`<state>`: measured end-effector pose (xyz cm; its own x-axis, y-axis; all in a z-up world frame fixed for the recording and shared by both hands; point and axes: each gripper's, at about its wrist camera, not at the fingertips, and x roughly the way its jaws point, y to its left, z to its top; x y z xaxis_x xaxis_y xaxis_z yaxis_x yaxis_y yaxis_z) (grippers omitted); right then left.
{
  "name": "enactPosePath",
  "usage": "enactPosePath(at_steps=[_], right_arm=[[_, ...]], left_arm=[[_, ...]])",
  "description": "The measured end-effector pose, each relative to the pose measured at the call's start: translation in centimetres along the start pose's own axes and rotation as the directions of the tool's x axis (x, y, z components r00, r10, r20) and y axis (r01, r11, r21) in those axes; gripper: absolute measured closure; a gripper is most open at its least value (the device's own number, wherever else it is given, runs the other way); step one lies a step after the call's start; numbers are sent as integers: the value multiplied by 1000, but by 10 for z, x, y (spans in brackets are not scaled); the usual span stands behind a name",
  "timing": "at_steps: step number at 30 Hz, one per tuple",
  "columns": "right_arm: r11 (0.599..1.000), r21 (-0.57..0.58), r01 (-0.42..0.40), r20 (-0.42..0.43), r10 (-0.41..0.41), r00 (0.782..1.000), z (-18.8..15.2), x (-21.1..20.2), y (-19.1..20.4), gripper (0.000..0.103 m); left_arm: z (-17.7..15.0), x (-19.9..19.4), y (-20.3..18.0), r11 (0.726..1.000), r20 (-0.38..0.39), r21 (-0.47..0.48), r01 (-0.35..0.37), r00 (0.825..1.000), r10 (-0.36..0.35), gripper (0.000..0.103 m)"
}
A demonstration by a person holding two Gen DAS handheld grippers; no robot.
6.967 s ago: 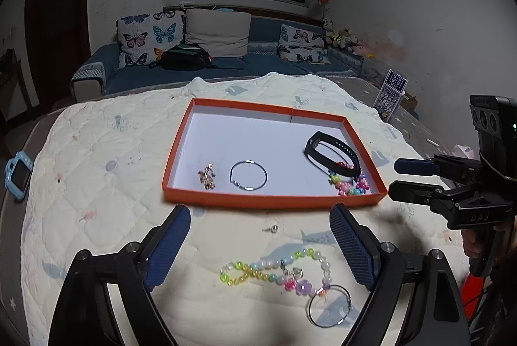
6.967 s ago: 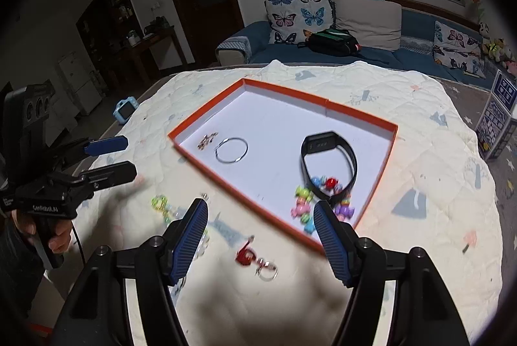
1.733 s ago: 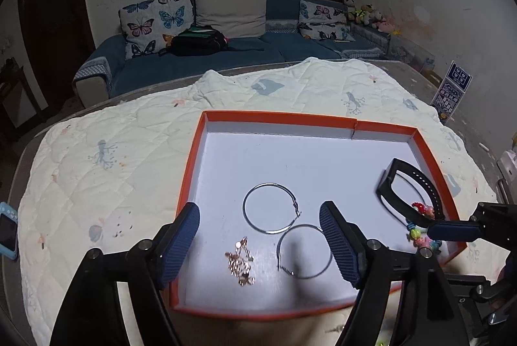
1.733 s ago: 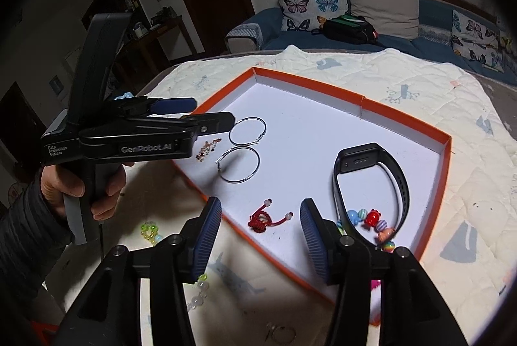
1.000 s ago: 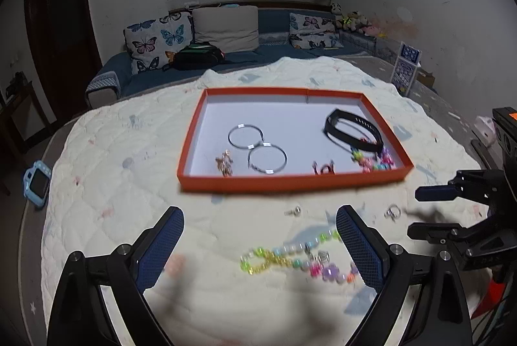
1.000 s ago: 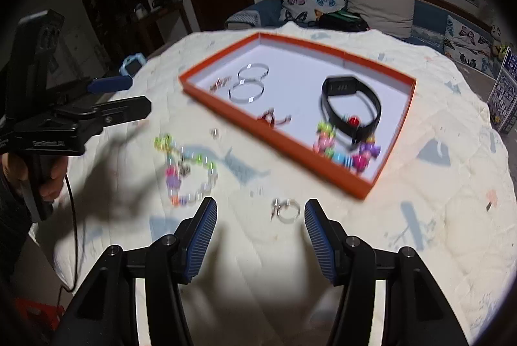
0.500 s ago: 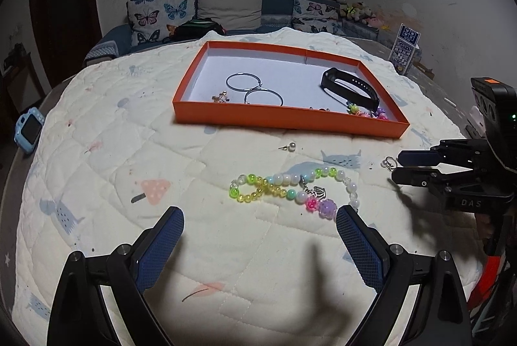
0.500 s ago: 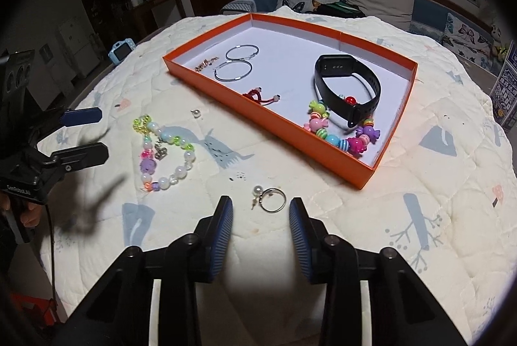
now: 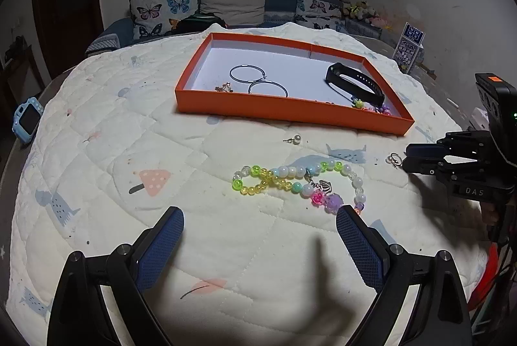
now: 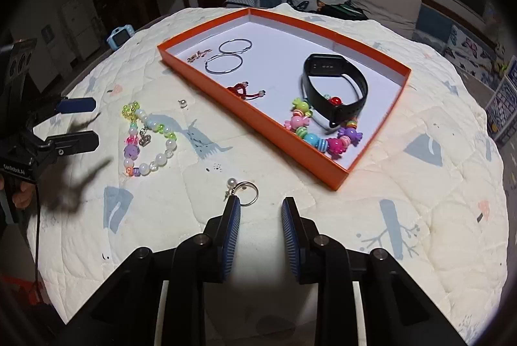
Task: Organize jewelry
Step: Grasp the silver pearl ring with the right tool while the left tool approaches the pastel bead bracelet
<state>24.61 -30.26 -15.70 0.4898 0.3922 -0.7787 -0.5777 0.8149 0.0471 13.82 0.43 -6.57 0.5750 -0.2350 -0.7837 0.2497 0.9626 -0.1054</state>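
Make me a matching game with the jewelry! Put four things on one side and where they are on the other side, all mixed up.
Things:
1. black wristband
2. two silver hoops
3. pastel bead bracelet
4. pearl-and-ring earring

Places:
A. on the quilt, just in front of the right gripper
B. in the orange tray, next to the candy-coloured beads
C. on the quilt, near the left gripper
D. in the orange tray, at its far-left end beside the small gold piece

Pairs: 1-B, 2-D, 3-C, 4-A
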Motion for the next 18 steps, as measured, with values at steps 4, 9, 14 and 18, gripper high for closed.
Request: enactPosePath(at_steps=[4,9,14,18], right_arm=[[999,-49,6,-4,-6,1000,3,5,7,73],[995,-95,17,1,-17,1000,5,9,14,73],[994,-112,8,6,-8,1000,6,10,14,82],[994,-109,11,11,-9,1000,5,8,15,82]], left_arm=[[0,2,-4,1000,-5,8,2,1000,-2,1],[1,4,-9,1000,-5,24,7,1000,-7,1],[1,4,-11,999,-4,31,9,1000,-9,1],[2,6,-13,999,-3,41,17,1000,-17,1]])
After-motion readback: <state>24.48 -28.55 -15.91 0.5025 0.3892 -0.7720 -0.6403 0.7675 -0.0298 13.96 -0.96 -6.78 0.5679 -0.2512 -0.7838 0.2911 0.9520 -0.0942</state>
